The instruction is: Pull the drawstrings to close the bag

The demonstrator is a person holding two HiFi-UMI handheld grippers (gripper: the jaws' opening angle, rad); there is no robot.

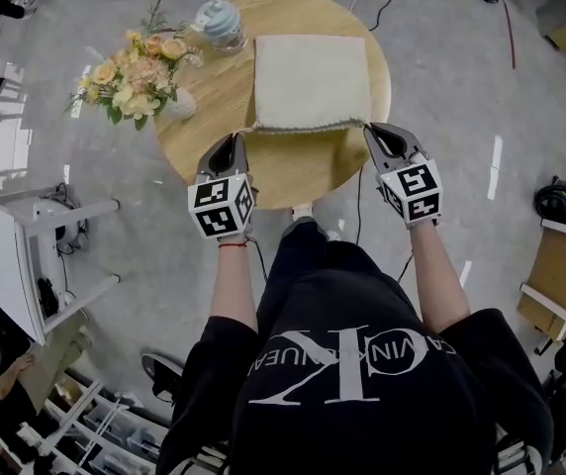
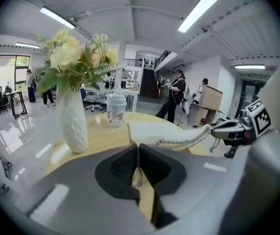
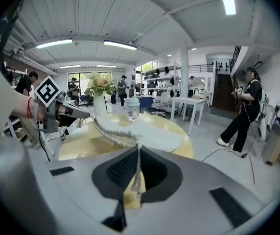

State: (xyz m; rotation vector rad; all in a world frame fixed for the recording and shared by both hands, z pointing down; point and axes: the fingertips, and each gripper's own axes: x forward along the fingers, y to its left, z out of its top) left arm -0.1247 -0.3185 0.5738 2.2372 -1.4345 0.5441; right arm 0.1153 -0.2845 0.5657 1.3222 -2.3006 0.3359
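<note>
A cream drawstring bag [image 1: 311, 82] lies flat on the round wooden table [image 1: 204, 117], with its gathered mouth edge lifted toward me. My left gripper [image 1: 236, 140] is at the mouth's left corner, shut on the left drawstring [image 2: 138, 174]. My right gripper [image 1: 371, 129] is at the right corner, shut on the right drawstring [image 3: 136, 177]. In the left gripper view the bag's puckered edge [image 2: 179, 140] stretches across to the right gripper [image 2: 230, 129]. The right gripper view shows the same edge [image 3: 111, 135] running to the left gripper [image 3: 69, 110].
A white vase of flowers [image 1: 142, 79] and a lidded plastic cup [image 1: 218, 22] stand on the table's far left. A white rack [image 1: 21, 255] lies on the floor at left and a wooden box [image 1: 558, 280] at right. People stand in the background [image 3: 243, 109].
</note>
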